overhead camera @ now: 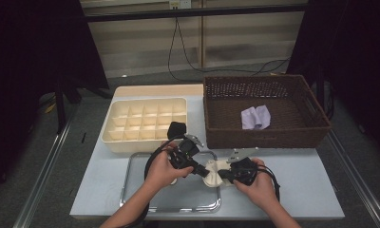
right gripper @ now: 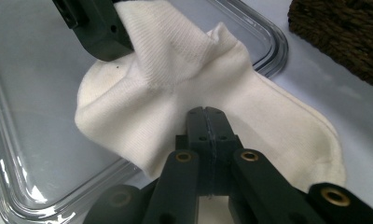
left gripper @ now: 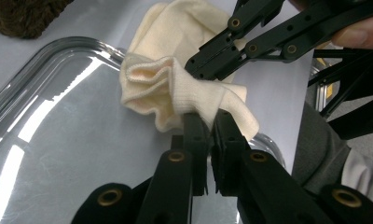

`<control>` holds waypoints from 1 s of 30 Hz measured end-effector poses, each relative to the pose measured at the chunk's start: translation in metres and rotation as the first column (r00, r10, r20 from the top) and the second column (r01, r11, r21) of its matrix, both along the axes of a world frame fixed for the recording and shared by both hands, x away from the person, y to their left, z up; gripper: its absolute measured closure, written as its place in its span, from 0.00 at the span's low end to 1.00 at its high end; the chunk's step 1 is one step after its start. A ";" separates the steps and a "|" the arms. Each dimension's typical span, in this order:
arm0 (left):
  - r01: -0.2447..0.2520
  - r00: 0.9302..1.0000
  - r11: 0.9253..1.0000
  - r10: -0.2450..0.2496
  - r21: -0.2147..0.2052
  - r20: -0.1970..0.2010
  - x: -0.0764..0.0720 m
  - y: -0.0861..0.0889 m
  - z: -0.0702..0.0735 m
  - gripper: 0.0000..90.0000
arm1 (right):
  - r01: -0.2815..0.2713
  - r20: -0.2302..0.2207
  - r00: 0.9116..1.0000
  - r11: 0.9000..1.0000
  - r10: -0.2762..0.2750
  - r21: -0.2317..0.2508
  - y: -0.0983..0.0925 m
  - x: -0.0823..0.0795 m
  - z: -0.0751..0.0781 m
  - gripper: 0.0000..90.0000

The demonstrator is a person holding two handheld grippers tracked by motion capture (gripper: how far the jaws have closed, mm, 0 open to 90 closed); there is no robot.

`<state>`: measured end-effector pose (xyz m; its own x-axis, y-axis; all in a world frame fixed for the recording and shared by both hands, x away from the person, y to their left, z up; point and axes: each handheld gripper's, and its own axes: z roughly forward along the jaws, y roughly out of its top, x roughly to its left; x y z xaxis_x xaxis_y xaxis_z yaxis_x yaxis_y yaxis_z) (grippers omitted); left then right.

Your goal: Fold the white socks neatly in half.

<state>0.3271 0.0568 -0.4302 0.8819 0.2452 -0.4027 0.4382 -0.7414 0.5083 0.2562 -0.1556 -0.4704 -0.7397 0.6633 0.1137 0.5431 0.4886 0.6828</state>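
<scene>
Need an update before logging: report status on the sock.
Left gripper shut on sock. Right gripper shut on it too. Sock half on tray, half on table. Nothing in the way.

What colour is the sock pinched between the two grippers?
Cream, plain with a fine ribbed knit. The sock shows best in the right gripper view.

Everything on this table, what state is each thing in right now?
cream sock: bunched, lying across the tray's rim, pinched by both grippers
left gripper: shut on the sock
right gripper: shut on the sock
metal tray: flat on the table
divided box: compartments empty
wicker basket: holds a pale cloth
</scene>
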 end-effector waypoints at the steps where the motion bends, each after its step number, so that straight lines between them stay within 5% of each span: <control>1: -0.007 1.000 1.000 0.007 -0.003 -0.003 0.000 -0.001 0.001 0.95 | 0.001 0.000 1.000 1.000 -0.001 0.005 0.000 0.000 0.000 1.00; 23: 0.022 0.999 0.999 -0.021 0.035 -0.033 0.008 -0.010 0.018 0.95 | -0.024 -0.018 1.000 0.998 0.025 0.057 0.005 -0.003 -0.001 1.00; 30: 0.032 0.999 0.998 -0.030 0.062 -0.041 0.008 -0.015 0.017 0.95 | -0.017 -0.015 1.000 0.999 0.018 0.034 0.001 -0.003 0.001 1.00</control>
